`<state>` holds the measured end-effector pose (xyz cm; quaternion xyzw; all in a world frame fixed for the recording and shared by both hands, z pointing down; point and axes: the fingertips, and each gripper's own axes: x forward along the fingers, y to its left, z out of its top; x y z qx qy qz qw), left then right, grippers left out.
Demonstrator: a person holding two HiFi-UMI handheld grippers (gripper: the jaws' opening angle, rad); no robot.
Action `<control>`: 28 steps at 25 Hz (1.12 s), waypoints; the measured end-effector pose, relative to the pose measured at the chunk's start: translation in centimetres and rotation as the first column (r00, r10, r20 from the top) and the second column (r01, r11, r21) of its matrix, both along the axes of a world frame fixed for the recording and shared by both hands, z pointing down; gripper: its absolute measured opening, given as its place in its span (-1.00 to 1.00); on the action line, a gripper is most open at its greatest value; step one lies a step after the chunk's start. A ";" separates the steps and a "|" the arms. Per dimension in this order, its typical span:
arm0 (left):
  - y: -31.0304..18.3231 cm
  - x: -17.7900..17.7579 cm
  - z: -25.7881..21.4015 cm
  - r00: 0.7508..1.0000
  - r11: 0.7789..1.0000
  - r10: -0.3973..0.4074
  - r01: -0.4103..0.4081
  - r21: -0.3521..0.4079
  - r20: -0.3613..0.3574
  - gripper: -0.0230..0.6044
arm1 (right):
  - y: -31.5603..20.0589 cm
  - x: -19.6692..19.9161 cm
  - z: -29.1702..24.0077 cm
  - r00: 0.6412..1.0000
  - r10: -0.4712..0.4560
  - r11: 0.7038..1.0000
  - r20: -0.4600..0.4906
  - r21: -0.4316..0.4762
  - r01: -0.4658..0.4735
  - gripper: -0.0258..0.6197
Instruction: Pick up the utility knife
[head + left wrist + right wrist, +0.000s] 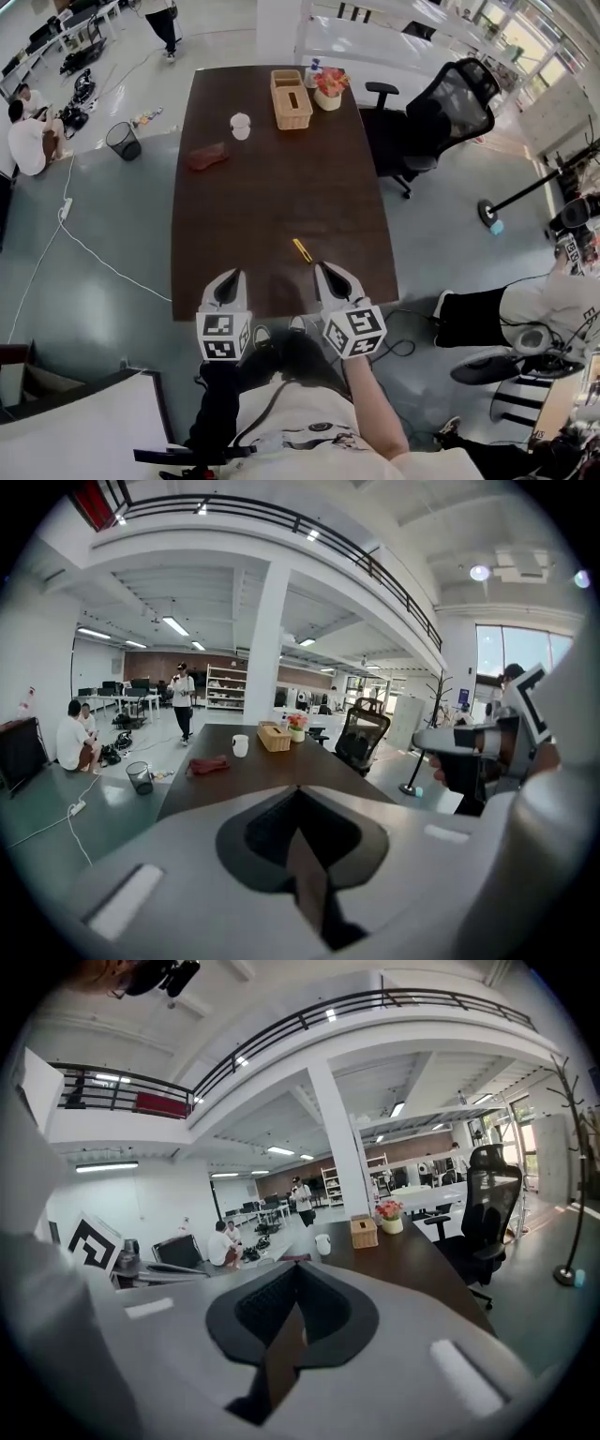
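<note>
The utility knife [301,249] is a slim yellow and black tool lying at an angle on the dark brown table [281,197], close to its near edge. My right gripper [322,266] hovers just behind and to the right of the knife, shut and holding nothing. My left gripper [234,273] hangs over the near edge further left, also shut and empty. In the left gripper view the jaws [298,789] meet at the tip. The right gripper view shows the same [298,1266]. The knife does not appear in either gripper view.
At the far end of the table stand a wicker tissue box [291,98], a flower pot [329,89] and a white cup [241,125], with a red cloth [208,156] nearer the left edge. A black office chair [441,117] is at the right, a bin [123,141] at the left.
</note>
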<state>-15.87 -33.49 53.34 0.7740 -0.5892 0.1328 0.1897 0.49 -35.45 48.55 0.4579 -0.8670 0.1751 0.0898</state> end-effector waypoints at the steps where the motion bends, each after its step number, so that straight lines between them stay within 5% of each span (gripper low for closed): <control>1: -0.1 0.0 0.7 1.000 1.000 -0.006 0.006 -0.018 0.001 -0.93 | -0.3 0.1 1.0 1.000 -0.011 1.000 -0.013 -0.021 0.011 -0.92; 10: 0.3 2.4 7.4 0.999 0.974 -0.009 0.001 -0.226 -0.037 -0.93 | -2.4 1.7 14.3 0.979 -0.136 0.949 -0.150 -0.304 0.085 -0.92; 18: 0.7 2.8 8.3 1.000 0.959 -0.006 -0.003 -0.284 -0.030 -0.93 | -6.8 2.5 24.3 0.917 -0.287 0.865 -0.277 -0.486 0.124 -0.91; 28: 0.5 2.6 9.4 0.998 0.946 -0.035 0.019 -0.324 -0.044 -0.93 | -6.6 1.7 28.5 0.867 -0.397 0.782 -0.299 -0.605 0.150 -0.78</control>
